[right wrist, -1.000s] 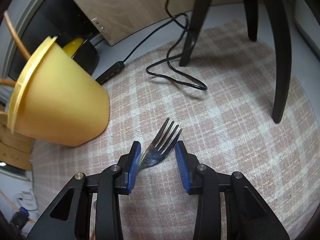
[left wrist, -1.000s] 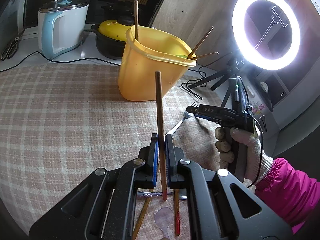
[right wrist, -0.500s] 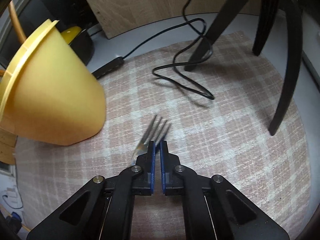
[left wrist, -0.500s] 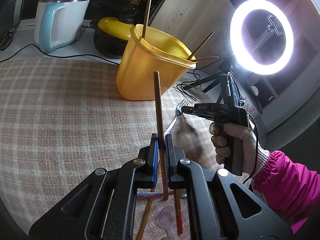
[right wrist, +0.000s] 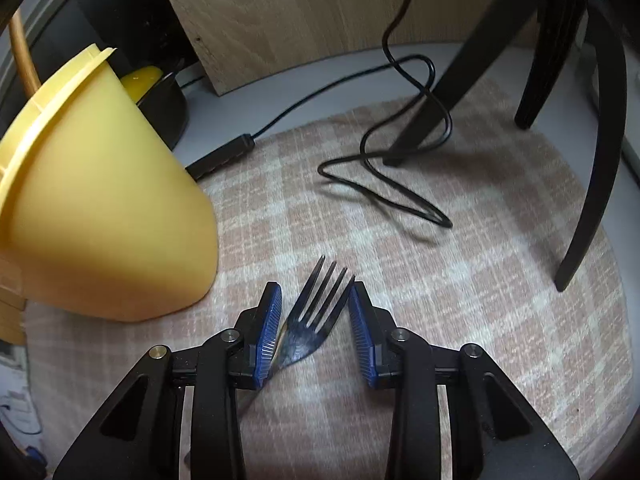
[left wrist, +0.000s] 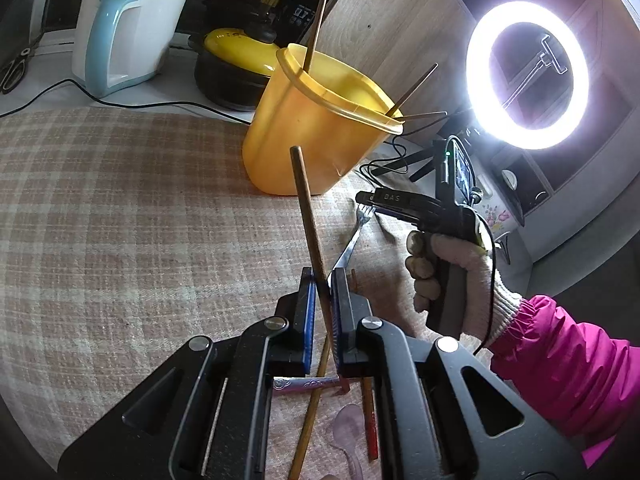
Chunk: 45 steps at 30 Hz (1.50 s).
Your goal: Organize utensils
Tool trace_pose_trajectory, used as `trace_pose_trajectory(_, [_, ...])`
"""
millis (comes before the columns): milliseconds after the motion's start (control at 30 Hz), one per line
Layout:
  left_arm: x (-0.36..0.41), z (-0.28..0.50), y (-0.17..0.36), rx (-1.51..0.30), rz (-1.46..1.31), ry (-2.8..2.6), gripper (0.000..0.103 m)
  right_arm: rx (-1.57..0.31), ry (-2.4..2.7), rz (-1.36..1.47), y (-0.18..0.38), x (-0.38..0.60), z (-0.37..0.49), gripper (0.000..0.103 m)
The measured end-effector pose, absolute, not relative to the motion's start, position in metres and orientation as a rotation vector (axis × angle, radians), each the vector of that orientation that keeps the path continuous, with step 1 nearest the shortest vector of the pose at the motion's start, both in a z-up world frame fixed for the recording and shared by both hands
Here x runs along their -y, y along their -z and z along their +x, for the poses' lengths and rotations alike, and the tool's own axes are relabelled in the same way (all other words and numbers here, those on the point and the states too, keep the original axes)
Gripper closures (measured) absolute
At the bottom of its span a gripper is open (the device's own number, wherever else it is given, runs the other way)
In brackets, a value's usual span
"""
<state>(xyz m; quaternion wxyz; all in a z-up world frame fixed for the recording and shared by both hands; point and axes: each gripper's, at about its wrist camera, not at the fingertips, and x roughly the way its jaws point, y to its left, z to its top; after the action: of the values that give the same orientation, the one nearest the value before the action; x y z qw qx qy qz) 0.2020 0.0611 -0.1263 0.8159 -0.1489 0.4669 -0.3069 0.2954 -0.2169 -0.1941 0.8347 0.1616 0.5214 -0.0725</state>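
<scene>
My left gripper (left wrist: 322,280) is shut on a brown chopstick (left wrist: 306,208) that stands nearly upright, in front of the yellow utensil holder (left wrist: 308,136), which has several chopsticks in it. A metal fork (right wrist: 314,320) lies on the checked cloth. My right gripper (right wrist: 314,300) is open with the fork's tines between its fingers, beside the holder (right wrist: 100,216). In the left wrist view the right gripper (left wrist: 368,200) sits over the fork (left wrist: 354,236). More chopsticks (left wrist: 368,412) and a clear spoon (left wrist: 348,436) lie under the left gripper.
A white and blue kettle (left wrist: 124,36) and a yellow-lidded black pot (left wrist: 232,64) stand behind the cloth. A ring light (left wrist: 528,76) on tripod legs (right wrist: 452,80) and a black cable (right wrist: 384,184) are at the right. Scissors (left wrist: 14,68) lie far left.
The right gripper shut half a second ago and has opened again around the fork's tines. The left gripper keeps its chopstick and has shifted slightly toward the holder.
</scene>
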Motion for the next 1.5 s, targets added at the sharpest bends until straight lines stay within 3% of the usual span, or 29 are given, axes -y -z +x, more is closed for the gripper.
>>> trace_pose_trajectory(233, [-0.061, 0.201, 0.126, -0.994, -0.312, 0.642, 0.098, -1.096, 0.125, 0.328, 0.188, 0.213, 0.297, 0.097])
trace_pose_trajectory(633, [-0.057, 0.202, 0.128, -0.994, -0.311, 0.607, 0.097, -1.185, 0.093, 0.224, 0.192, 0.194, 0.302, 0.095])
trace_pose_trajectory(767, [-0.057, 0.200, 0.126, -0.994, -0.318, 0.595, 0.097, -1.179, 0.066, 0.308, 0.189, 0.199, 0.296, 0.098])
trace_pose_trajectory(1100, [-0.048, 0.190, 0.102, -0.960, -0.262, 0.556, 0.099, -0.999, -0.060, 0.352, 0.129, 0.216, 0.239, 0.100])
trace_pose_trajectory(1500, [-0.042, 0.182, 0.057, -0.866, -0.199, 0.478, 0.099, -0.851, -0.196, 0.162, 0.072, 0.191, 0.189, 0.101])
